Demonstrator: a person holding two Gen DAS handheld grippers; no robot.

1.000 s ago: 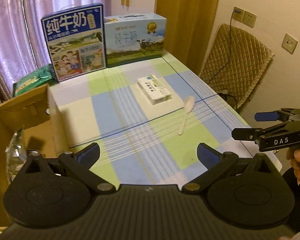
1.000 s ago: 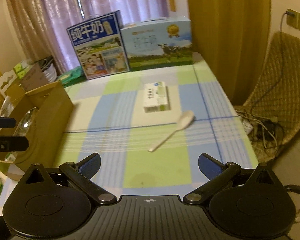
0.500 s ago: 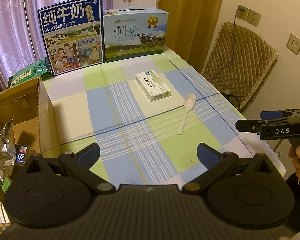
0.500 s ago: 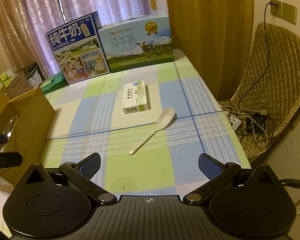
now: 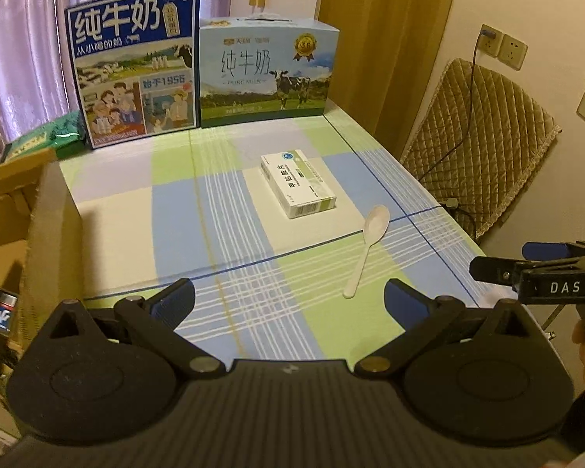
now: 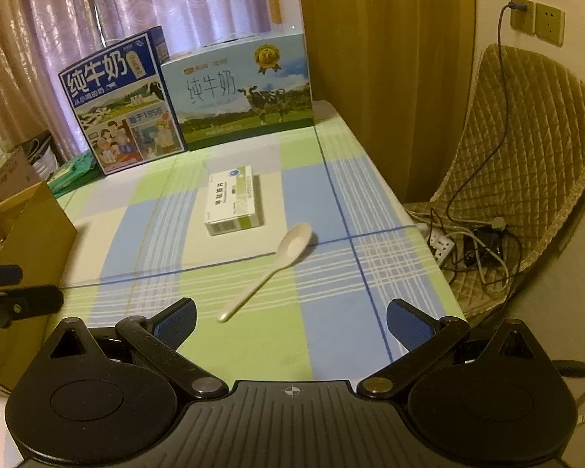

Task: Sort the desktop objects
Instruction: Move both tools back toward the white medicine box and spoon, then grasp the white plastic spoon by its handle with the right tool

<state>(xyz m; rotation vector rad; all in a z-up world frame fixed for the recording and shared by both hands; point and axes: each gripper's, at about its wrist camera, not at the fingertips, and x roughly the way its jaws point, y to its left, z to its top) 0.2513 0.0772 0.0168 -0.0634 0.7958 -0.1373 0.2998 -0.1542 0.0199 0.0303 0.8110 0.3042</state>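
Both grippers, left gripper (image 5: 288, 292) and right gripper (image 6: 290, 316), hover released and empty above the near edge of the bench (image 6: 331, 351). One white spoon (image 6: 271, 269) and one small box (image 6: 232, 204) lie mid-bench, close but apart. Best approach, probably: straddle the spoon's thin handle crosswise, then carry it to the cardboard box (image 5: 43, 234) at left. Two milk cartons (image 5: 136, 74) stand behind.

Both wrist cams look down the table (image 5: 175, 210) from near end, sharing its checked top.
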